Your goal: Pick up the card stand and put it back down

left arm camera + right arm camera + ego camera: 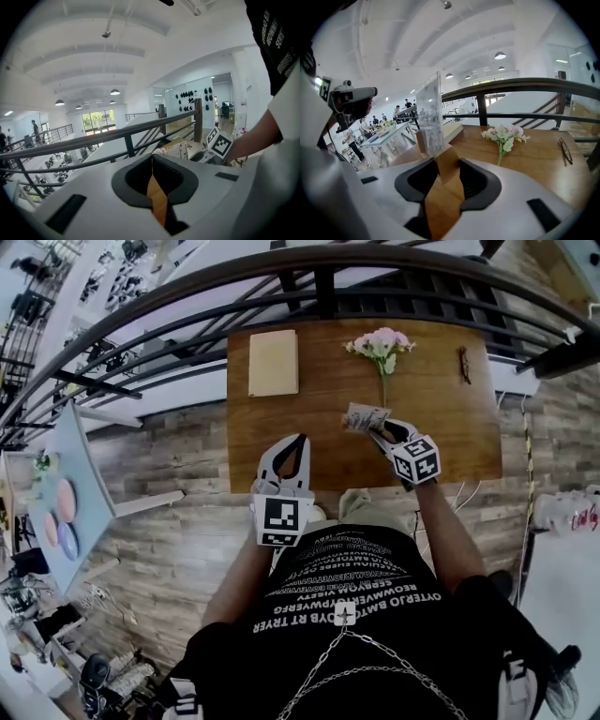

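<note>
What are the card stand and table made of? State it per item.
Card stand: clear panel, likely acrylic, since the room shows through it; base looks like matte wood. Table: wood or veneer, visible grain, low sheen.

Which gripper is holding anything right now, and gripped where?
The right gripper holds the clear acrylic card stand, clamped on its light brown wooden block base, with the panel upright above the jaws. The left gripper is shut and empty.
</note>
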A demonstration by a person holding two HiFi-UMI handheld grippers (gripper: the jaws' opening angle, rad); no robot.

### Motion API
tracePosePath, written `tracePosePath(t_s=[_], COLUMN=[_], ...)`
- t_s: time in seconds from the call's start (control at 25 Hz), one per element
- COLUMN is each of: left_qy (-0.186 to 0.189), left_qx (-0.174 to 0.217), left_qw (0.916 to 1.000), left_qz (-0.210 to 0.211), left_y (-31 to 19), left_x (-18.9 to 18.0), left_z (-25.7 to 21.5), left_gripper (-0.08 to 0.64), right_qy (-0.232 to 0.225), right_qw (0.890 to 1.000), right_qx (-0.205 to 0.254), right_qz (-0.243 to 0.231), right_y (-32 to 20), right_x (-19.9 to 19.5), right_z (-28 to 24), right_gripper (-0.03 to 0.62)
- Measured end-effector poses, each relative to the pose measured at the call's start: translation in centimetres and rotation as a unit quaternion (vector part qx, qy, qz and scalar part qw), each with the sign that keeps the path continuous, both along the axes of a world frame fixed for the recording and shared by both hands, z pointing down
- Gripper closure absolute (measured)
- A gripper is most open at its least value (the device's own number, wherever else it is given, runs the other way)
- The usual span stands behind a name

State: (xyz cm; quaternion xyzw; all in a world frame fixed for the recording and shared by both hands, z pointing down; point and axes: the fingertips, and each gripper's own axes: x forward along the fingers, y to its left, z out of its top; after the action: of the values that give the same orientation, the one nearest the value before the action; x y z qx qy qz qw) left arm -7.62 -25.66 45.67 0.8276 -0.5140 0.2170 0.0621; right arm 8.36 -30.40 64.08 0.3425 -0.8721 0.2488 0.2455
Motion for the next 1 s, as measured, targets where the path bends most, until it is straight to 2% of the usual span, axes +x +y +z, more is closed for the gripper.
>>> tracePosePath(t_s=[0.64, 1.0], left_qy=[0.013, 0.014], left_qx=[0.034, 0.038], left_qw=[0.999, 0.9985], left_qz=[0.025, 0.036], left_y=[1.8, 2.9], left_x=[-1.1, -1.9], left_z=[-2.6, -2.9], left_gripper=[0.532, 0.532], right_qy=[-0.002, 0.002], right_qw=[0.999, 0.997], right_qx=[0.044, 0.073], right_qz=[0.016, 0.012], right_y=[1.1, 1.5], right_x=[-1.4, -2.1], right_z=[-9.3, -13.7], right_gripper=[0.43, 0.43])
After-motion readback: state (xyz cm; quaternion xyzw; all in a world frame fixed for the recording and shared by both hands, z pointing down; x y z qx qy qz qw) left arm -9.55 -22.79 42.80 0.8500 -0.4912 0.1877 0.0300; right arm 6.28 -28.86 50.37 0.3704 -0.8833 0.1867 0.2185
